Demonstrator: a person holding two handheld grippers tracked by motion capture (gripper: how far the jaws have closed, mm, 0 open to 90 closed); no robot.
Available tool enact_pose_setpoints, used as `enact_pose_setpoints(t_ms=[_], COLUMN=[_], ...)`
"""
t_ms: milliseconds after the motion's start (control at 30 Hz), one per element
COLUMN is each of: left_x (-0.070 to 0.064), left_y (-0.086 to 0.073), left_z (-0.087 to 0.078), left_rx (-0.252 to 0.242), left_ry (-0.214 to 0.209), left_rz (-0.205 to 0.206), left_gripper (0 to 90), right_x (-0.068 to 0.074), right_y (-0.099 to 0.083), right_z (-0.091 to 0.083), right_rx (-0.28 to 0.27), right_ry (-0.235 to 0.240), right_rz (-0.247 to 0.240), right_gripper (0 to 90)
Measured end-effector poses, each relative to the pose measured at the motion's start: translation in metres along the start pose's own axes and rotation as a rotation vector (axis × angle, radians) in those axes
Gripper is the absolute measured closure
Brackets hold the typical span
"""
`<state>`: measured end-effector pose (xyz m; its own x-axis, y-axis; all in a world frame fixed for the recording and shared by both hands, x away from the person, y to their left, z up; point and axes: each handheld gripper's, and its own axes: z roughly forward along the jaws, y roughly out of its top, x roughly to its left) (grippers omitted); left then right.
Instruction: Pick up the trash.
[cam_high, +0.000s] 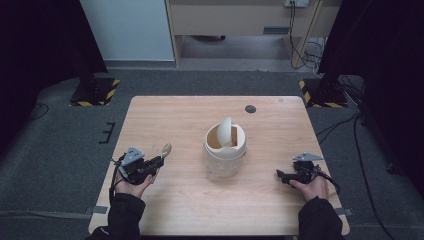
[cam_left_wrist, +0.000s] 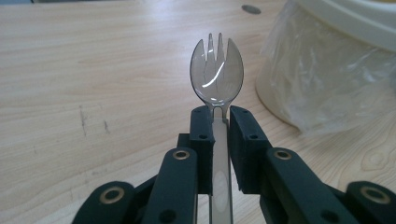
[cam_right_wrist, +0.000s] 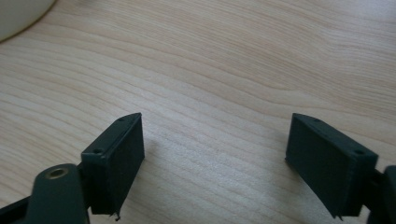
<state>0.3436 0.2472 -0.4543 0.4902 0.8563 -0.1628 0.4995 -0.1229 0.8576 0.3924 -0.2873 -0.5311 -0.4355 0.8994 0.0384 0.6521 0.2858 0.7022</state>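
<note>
The left hand-held gripper (cam_left_wrist: 215, 116) clamps the handle of a clear plastic spork (cam_left_wrist: 216, 74) between its jaws, with the tined bowl standing up past the jaw tips. In the high view it sits near the left edge of the table (cam_high: 190, 200), spork (cam_high: 165, 149) pointing toward the bin (cam_high: 225, 147) at the table's middle. The bin has a swing lid and a clear liner. The right hand-held gripper (cam_right_wrist: 215, 158) hangs just above the bare wood near the right edge, jaws spread wide, gripping nothing.
</note>
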Motion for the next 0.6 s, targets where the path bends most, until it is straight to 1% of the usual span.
enact_pose_setpoints(t_ms=[33,67,100,133,167,200,233,267,333,367,433,467,500,567,600], left_x=[-0.002,-0.002,-0.003,-0.003,-0.005,-0.005,-0.006,-0.006,-0.009,-0.011,-0.014,-0.014,-0.017,-0.020,-0.020], left_y=[0.003,0.003,0.006,0.006,0.008,0.008,0.010,0.010,0.012,0.014,0.017,0.017,0.019,0.022,0.022], left_z=[-0.003,-0.003,-0.006,-0.006,-0.008,-0.008,-0.010,-0.010,-0.012,-0.014,-0.015,-0.015,-0.016,-0.018,-0.018], left_rx=[-0.023,-0.023,-0.047,-0.047,-0.068,-0.068,-0.087,-0.087,-0.107,-0.126,-0.143,-0.143,-0.162,-0.182,-0.182], left_ry=[-0.002,-0.002,-0.008,-0.008,-0.014,-0.014,-0.024,-0.024,-0.034,-0.038,-0.051,-0.051,-0.057,-0.064,-0.064], left_rz=[0.006,0.006,0.008,0.008,0.012,0.012,0.015,0.015,0.015,0.028,0.033,0.033,0.044,0.053,0.053], left_gripper=[79.6,79.6,79.6,79.6,79.6,79.6,79.6,79.6,79.6,79.6,79.6,79.6,79.6,79.6,79.6], right_x=[0.001,0.001,0.001,0.001,0.001,0.001,0.001,0.001,0.001,0.002,0.001,0.002,0.002,0.003,0.003], right_y=[0.002,0.002,0.005,0.005,0.008,0.008,0.013,0.013,0.017,0.022,0.027,0.029,0.032,0.036,0.039], right_z=[-0.002,-0.002,-0.005,-0.005,-0.010,-0.010,-0.015,-0.015,-0.021,-0.028,-0.034,-0.037,-0.041,-0.048,-0.053], right_rx=[-0.013,-0.013,-0.031,-0.031,-0.065,-0.065,-0.099,-0.099,-0.134,-0.170,-0.198,-0.216,-0.232,-0.266,-0.283], right_ry=[0.006,0.006,0.013,0.013,0.018,0.018,0.020,0.020,0.021,0.021,0.024,0.027,0.032,0.039,0.042], right_rz=[0.006,0.006,0.015,0.015,0.030,0.030,0.038,0.038,0.048,0.055,0.052,0.055,0.058,0.057,0.054], right_gripper=[21.3,21.3,21.6,21.6,22.5,22.5,23.3,23.3,23.4,23.4,23.2,23.1,23.1,23.1,23.2])
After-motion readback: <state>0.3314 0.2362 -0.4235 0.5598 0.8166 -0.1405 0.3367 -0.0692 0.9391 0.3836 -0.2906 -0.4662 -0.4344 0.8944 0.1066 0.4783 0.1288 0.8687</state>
